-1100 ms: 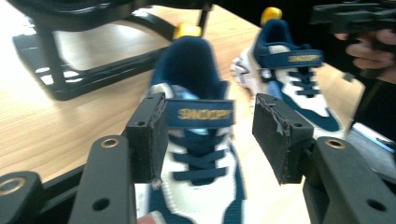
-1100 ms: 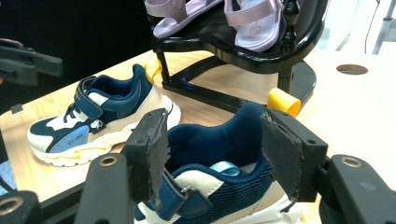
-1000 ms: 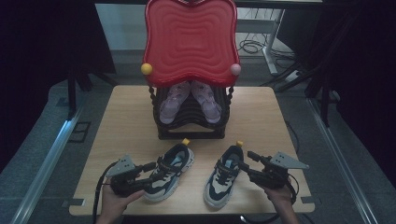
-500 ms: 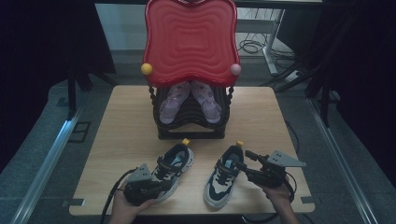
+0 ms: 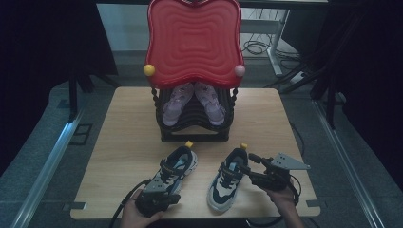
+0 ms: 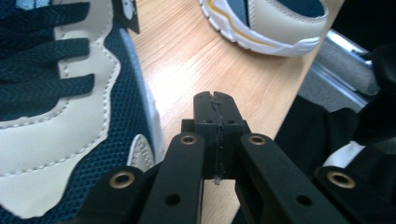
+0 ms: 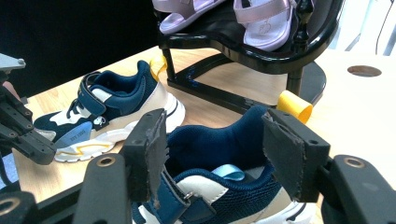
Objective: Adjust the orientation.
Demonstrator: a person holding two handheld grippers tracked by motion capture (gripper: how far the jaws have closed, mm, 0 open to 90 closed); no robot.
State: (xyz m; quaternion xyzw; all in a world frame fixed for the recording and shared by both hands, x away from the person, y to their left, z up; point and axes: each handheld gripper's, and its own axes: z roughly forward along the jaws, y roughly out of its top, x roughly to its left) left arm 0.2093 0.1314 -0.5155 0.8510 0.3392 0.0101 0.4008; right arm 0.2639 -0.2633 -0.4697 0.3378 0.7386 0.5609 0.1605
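On the table (image 5: 128, 142): two navy sneakers (image 5: 172, 169), two pink sandals (image 5: 172, 104).

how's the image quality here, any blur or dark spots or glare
High view: dim and soft, surroundings nearly black, the wooden table and red shelf top evenly lit. Left gripper view: the tongs are sharp, the far sneaker slightly soft, bright sheen on the wood. Right gripper view: the sandals look soft, and the backdrop at upper left is black.
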